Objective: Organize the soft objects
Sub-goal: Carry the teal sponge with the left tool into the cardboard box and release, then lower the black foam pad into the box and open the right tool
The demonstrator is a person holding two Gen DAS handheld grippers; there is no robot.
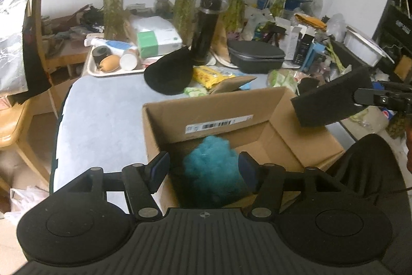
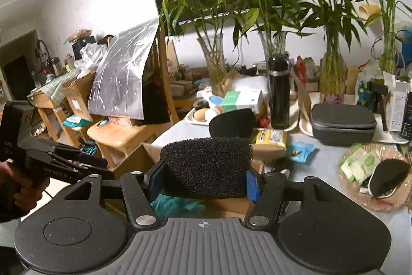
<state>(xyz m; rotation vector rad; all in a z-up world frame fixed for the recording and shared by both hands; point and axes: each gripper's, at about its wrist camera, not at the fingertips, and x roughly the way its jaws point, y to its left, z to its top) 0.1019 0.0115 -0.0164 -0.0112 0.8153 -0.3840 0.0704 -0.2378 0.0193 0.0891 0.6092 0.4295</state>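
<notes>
A teal fluffy ball (image 1: pixel 213 169) lies inside an open cardboard box (image 1: pixel 231 105) on the blue-grey table. My left gripper (image 1: pixel 203 166) hangs over the box's near edge, open, one finger on each side of the ball and not pressing it. My right gripper (image 2: pixel 203 179) is shut on a black foam block (image 2: pixel 206 161), held above the box's right side; the left wrist view shows that block (image 1: pixel 327 99) there. Beneath it, the right wrist view catches the teal ball (image 2: pixel 177 205). A hand holds the left gripper (image 2: pixel 97 166) at that view's left.
Another black foam piece (image 1: pixel 170 74) lies behind the box, beside a black bottle (image 1: pixel 206 27) and a yellow packet (image 1: pixel 208 74). A grey case (image 1: pixel 257 56), a tray (image 1: pixel 113 70) and plant vases (image 1: pixel 113 4) crowd the back. A basket (image 2: pixel 370 202) holds a dark oval pad (image 2: pixel 388 177).
</notes>
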